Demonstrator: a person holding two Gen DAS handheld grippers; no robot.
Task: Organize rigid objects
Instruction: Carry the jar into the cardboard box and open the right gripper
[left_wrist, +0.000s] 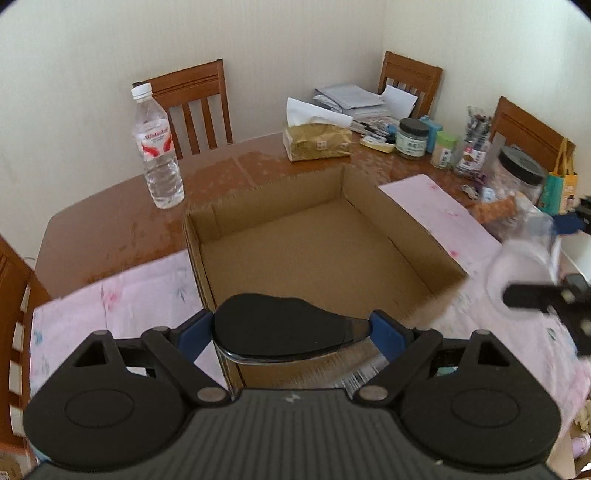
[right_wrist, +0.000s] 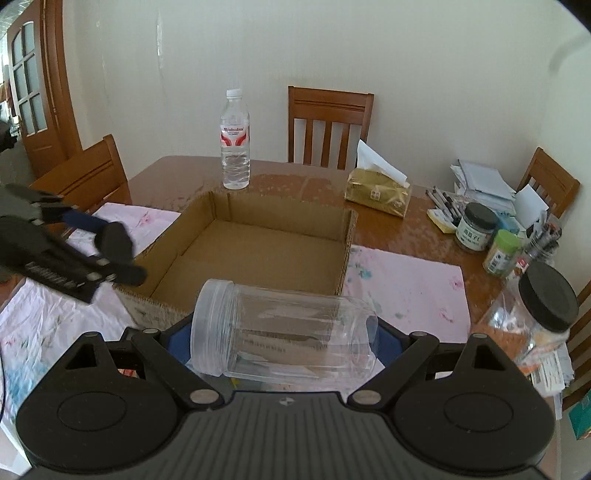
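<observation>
While both loads hang above the near edge of the cardboard box (left_wrist: 314, 236), we hold a black lid (left_wrist: 284, 325) clamped flat between the jaws of the left gripper (left_wrist: 291, 328) and a clear lidless jar (right_wrist: 284, 332) pinched in the jaws of the right gripper (right_wrist: 284, 336). The jar lies on its side, long axis crosswise to the jaws, threaded mouth toward our left and base toward our right. The empty box sits straight ahead of both, on the pink cloth (right_wrist: 406, 284) over the worktop (left_wrist: 110, 221). We judge the left hand the nearer to the box's front wall, with the lid just over it; the jar sits slightly back from that wall. What matters next is this: the jar's mouth faces the lid side, so the two could meet there.
</observation>
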